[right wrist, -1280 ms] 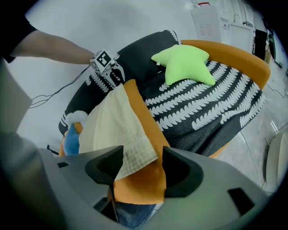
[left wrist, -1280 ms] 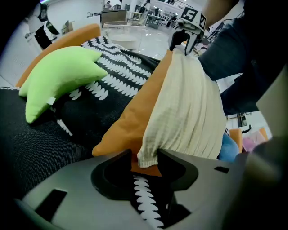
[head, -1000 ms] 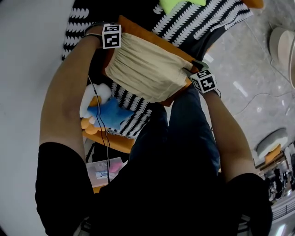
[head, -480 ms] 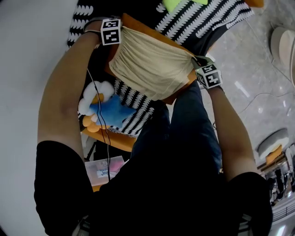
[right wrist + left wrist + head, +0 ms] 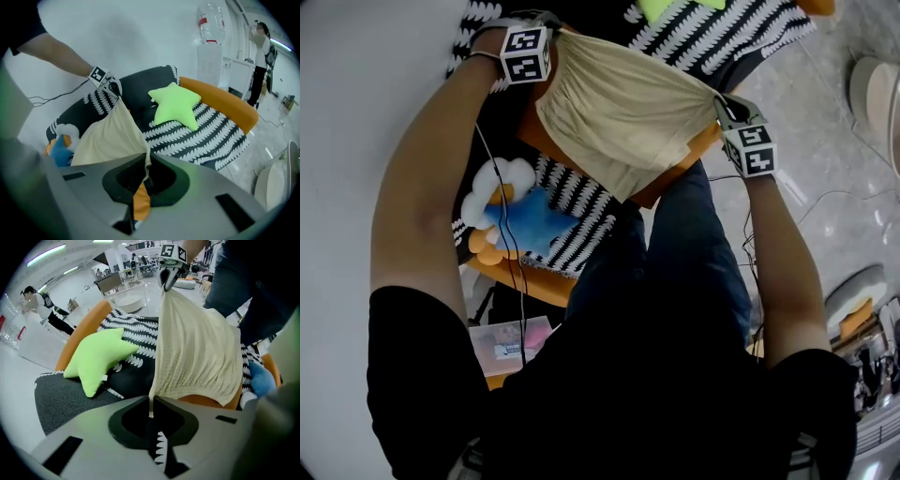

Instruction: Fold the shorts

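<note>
1. Hanging in the upper middle of the head view, the cream shorts (image 5: pixel 623 117) are pulled wide between the two grippers.
2. The left gripper (image 5: pixel 553 30) is at the top left of that view. It holds one corner of the shorts.
3. In the left gripper view, its jaws are pinched tight on a thin strip of the cream cloth, low in the middle of the frame. They have just been squeezing closer together.
4. The right gripper (image 5: pixel 719 103) is at the upper right of the head view. It holds the other corner of the shorts.
5. In the right gripper view, its jaws are closed tight on the cream cloth, low in the middle of the frame.
6. The shorts hang down from the two corners like a little curtain. In the left gripper view, their bunchy edge is at the bottom.
7. Under the shorts is an orange seat (image 5: pixel 220 101) with a black-and-white cover (image 5: pixel 577 202) on it. I cannot tell if the shorts touch the seat.
8. A green star pillow (image 5: pixel 98 355) lies on the cover, at the middle left of the left gripper view.
9. A blue and white soft toy (image 5: pixel 520 220) lies at the middle left of the head view, just below the shorts.
10. The person's legs (image 5: pixel 684 262) in dark trousers fill the lower middle of the head view.
</note>
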`<control>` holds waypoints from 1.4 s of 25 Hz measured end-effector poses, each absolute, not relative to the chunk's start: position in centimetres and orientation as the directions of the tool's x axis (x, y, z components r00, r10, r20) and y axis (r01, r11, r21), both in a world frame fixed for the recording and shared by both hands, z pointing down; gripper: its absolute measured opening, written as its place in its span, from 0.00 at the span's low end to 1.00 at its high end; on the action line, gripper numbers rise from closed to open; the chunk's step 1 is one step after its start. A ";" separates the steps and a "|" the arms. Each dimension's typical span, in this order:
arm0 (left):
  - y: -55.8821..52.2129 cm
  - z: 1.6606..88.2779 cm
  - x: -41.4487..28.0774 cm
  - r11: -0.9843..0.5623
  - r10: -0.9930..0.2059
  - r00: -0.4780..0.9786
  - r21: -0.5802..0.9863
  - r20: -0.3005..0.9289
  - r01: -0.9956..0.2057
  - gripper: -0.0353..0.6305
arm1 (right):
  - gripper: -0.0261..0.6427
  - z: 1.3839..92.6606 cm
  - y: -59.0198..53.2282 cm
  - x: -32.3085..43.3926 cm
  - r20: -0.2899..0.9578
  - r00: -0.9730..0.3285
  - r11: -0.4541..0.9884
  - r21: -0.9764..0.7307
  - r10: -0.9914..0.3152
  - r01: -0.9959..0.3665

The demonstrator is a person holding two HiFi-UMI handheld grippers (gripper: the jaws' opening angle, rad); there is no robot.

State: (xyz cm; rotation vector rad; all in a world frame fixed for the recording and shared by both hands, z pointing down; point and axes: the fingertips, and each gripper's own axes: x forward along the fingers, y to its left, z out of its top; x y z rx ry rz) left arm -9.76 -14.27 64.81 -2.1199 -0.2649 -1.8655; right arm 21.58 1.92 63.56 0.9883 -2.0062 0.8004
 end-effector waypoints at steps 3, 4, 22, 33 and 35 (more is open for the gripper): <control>-12.8 63.8 -11.3 -0.928 -0.085 0.153 -0.134 0.985 0.348 0.12 | 0.06 61.8 2.9 20.2 0.810 -0.442 0.569 -0.168 -0.386 -0.805; -12.2 63.5 -11.9 -0.925 -0.089 0.153 -0.139 0.984 0.354 0.12 | 0.06 61.2 3.4 19.6 0.804 -0.450 0.582 -0.165 -0.388 -0.796; 0.9 65.3 -21.0 -0.848 -0.157 0.051 -0.161 0.986 0.504 0.12 | 0.06 55.9 18.5 6.8 0.725 -0.625 0.858 -0.092 -0.290 -0.505; 2.3 69.6 -22.6 -0.855 -0.209 0.001 -0.183 0.978 0.486 0.12 | 0.06 56.5 26.1 -1.3 0.715 -0.691 0.965 -0.094 -0.107 -0.246; 2.4 70.3 -22.7 -0.857 -0.216 -0.007 -0.186 0.976 0.481 0.12 | 0.06 57.5 27.2 -2.2 0.726 -0.684 0.974 -0.096 -0.073 -0.206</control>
